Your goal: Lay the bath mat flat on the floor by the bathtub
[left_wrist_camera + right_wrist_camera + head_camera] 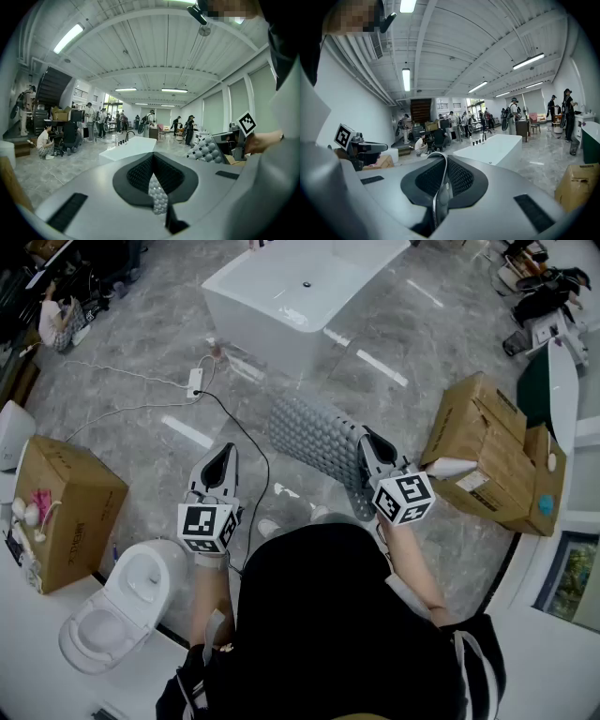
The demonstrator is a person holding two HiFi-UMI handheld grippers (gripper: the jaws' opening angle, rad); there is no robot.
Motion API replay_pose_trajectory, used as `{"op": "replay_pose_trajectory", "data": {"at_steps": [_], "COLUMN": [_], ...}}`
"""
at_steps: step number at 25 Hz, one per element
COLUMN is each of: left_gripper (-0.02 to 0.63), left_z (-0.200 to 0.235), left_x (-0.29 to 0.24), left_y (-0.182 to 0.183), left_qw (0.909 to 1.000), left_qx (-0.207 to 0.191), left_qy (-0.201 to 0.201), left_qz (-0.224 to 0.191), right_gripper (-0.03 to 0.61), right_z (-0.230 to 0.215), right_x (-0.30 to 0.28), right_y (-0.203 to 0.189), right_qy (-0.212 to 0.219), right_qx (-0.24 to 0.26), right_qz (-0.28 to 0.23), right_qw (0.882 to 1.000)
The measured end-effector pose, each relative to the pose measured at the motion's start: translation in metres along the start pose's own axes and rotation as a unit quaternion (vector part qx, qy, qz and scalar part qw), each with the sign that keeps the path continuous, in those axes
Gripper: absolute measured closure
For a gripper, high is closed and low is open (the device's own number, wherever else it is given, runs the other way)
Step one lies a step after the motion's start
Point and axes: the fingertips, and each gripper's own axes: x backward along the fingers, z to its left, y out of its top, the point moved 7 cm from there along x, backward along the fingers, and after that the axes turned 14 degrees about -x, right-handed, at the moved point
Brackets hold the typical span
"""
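Floor [159, 343] on the near side of the bathtub [281, 287]: bare stone, open along the tub's near-left side.

Obstacles on it:
- Power strip [195, 382] lies near the tub's left corner, with white leads running off to the left.
- Black cable [251, 442] runs from the strip toward the person and passes just right of the left gripper [225, 453].
- Mat [314, 432] hangs from the right gripper [371, 441] and screens the floor beneath it.

Right flank: blocked by cardboard boxes [487, 451], close beside the right gripper.

Left flank: single carton [66, 512] and toilet [122, 601]. An open lane lies between them and the left gripper.

People [98, 122] stand well beyond the tub.
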Motion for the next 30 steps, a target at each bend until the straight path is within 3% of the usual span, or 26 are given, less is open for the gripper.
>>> {"op": "replay_pose_trajectory", "data": {"at_steps": [10,19,24,30], "left_gripper": [0.597,0.597,0.597,0.597], "left_z": [-0.050,-0.089,-0.073,-0.016], "left_x": [-0.036,-0.062,-0.065,-0.085], "left_y": [0.017,0.018,0.003,-0.018], "left_qw": [0.9999,0.9984,0.9972,0.9969], "left_qx": [-0.007,-0.027,-0.015,-0.003], "left_qy": [0.000,0.010,0.023,0.026], "left_qz": [0.010,0.048,0.069,0.074], "right_gripper": [0.541,0.541,0.541,0.541], "right_z": [-0.053,-0.093,-0.103,-0.095], "right_x": [0.023,0.031,0.015,-0.032], "right_y": [0.013,0.014,0.009,0.009], "right_qy": [0.004,0.028,0.021,0.005], "right_qx": [-0.011,-0.012,-0.022,-0.025], "right_qz": [-0.001,0.011,0.025,0.033], "right_qw": [1.000,0.999,0.999,0.999]}}
